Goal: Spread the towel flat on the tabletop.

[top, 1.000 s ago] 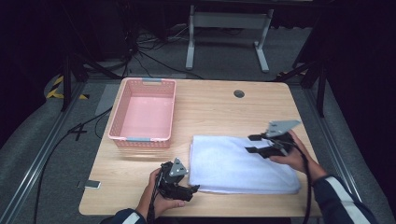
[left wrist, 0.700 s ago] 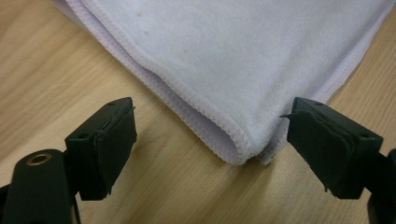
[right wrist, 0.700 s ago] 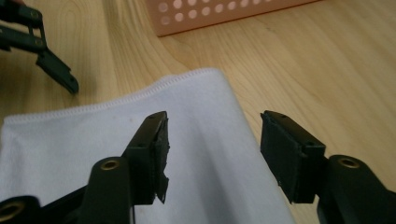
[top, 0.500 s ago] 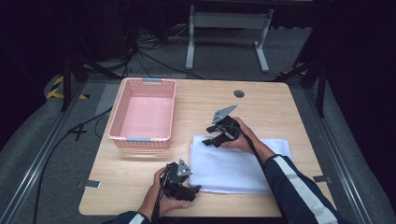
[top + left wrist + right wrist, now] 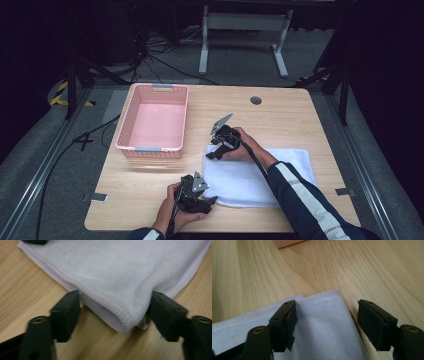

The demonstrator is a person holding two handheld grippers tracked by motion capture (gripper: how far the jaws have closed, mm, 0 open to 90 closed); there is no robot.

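High view, from the left: first a pink basket (image 5: 152,149) on the wooden table (image 5: 300,115), empty, standing apart from the work, likely meant to take the cloth once folded. Next, near the front edge, the left gripper (image 5: 211,201), aimed at the near left corner of the white towel (image 5: 265,175), which lies flat and doubled on the right half of the table. In the left gripper view, jaws wide, having just been closing, with the folded corner between them; one pad against the cloth's side, the other just beside the stitched hem, nothing pinched yet. Probably set low and level so as to catch both layers at once. Further right and further back, the right gripper (image 5: 210,155), lowered onto the far left corner of the same towel. In the right gripper view, jaws spread, having just been opening, corner lying between and under them, one pad over the cloth, the other over bare wood, no grip. Looks like a matched pair of corner holds, so that the short edge can be lifted evenly for another fold.
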